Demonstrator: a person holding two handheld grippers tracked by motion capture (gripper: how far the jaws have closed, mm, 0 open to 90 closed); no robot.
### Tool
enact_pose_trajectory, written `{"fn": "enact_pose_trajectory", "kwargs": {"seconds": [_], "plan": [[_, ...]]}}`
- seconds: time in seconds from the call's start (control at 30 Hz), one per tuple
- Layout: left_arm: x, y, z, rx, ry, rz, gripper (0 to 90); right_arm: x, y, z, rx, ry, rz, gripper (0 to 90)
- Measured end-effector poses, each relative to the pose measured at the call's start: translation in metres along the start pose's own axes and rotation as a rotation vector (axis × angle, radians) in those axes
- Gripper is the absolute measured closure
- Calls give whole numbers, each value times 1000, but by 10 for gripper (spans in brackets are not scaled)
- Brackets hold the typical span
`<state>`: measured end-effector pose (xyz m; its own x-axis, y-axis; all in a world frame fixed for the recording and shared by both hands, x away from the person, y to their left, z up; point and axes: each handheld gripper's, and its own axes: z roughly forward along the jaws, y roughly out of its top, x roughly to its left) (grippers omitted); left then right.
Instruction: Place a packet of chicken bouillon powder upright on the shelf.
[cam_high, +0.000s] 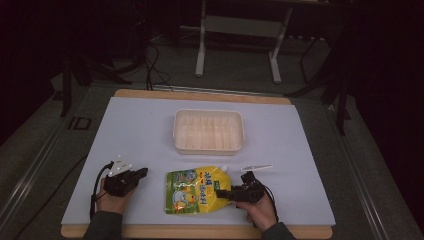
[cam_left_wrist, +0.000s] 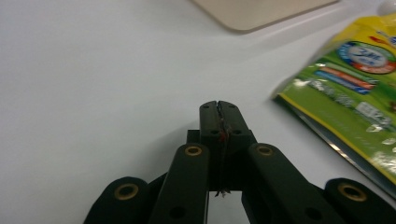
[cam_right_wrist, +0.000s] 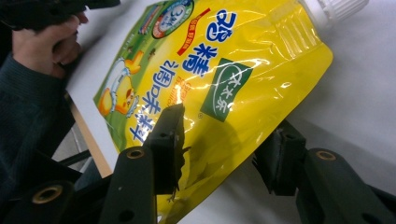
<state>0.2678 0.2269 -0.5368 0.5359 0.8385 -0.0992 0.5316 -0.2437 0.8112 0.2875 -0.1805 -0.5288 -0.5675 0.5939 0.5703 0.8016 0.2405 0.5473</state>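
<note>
A yellow pouch (cam_high: 197, 191) lies flat on the white mat (cam_high: 140, 140) near the front edge, its white cap (cam_high: 223, 168) pointing toward an empty tray (cam_high: 208, 131) farther back. The right gripper (cam_high: 226, 192) is at the pouch's right edge, working to grasp it. To do this well, the jaws should take the pouch's edge squarely, with enough of its body between the pads that the glossy film does not slip out when lifted.

In the right gripper view, the jaws stand partly open. One pad lies against the printed face and the other sits at the pouch's edge; whether they pinch it yet is hard to tell.

The left gripper (cam_high: 135, 176) rests on the mat left of the pouch, apart from it. Its jaws are pressed together with nothing between them.
</note>
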Motion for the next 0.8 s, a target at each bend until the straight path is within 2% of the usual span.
{"fn": "enact_pose_trajectory", "kwargs": {"seconds": [0.23, 0.5, 0.7, 0.8], "plan": [[-9, 2, 4, 12, -24, 33, 881, 3, 4, 1, -7, 22, -3, 569], [-5, 1, 4, 8, -20, 15, 857, 7, 10, 3, -2, 53, -10, 641], [-3, 1, 4, 3, -9, 10, 842, 10, 13, 3, 0, 110, -2, 743], [-3, 1, 4, 2, -7, 9, 839, 13, 14, 1, -3, 121, -11, 770]]}}
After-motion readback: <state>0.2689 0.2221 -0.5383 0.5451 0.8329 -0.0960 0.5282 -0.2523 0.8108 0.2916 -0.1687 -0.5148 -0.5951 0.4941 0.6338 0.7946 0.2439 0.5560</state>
